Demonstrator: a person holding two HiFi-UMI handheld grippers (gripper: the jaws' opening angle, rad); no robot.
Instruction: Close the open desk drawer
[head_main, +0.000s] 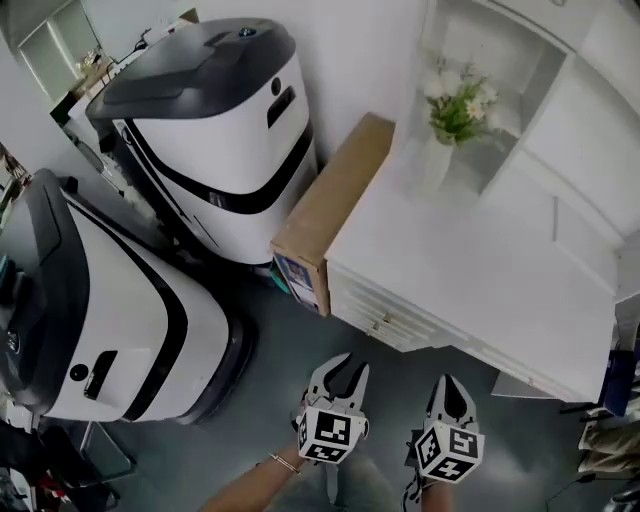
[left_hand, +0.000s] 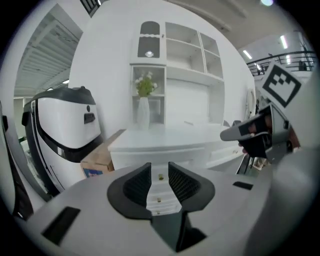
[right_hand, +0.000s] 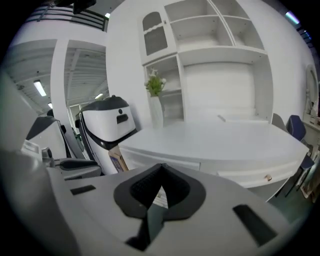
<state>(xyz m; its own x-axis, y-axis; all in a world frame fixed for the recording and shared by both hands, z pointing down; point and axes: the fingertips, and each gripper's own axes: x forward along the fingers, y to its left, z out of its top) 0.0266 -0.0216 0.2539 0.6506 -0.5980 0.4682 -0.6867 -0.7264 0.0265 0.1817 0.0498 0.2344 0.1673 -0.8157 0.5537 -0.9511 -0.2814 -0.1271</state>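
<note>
- The white wooden desk (head_main: 480, 270) has its stack of white drawers with tiny brass knobs (head_main: 385, 322) on the side facing the claws. One drawer looks like it sticks out a bit, but honestly I can't tell which one from here.
- Both claws hang over the grey floor, well short of those drawers. The left claw (head_main: 345, 372) has a narrow gap with nothing in it. The right claw (head_main: 450, 385) has its tips pinched together, empty too.
- Biggest risk imo is picking the wrong front. The drawers sit close on top of each other and look the same, so a push could land on a closed one and do nothing.
- That half-open left claw could straddle a knob and snag on it instead of pushing flat.
- Pushing near one end of the front could skew the drawer so it jams partway.
- The flat brown cardboard box (head_main: 335, 205) leans right beside the drawer end of the worktop, so a wide approach could clip it.
- Shove too hard and the slam could rattle the tall white vase of flowers (head_main: 437, 160) on the worktop. It looks narrow and tippy.
</note>
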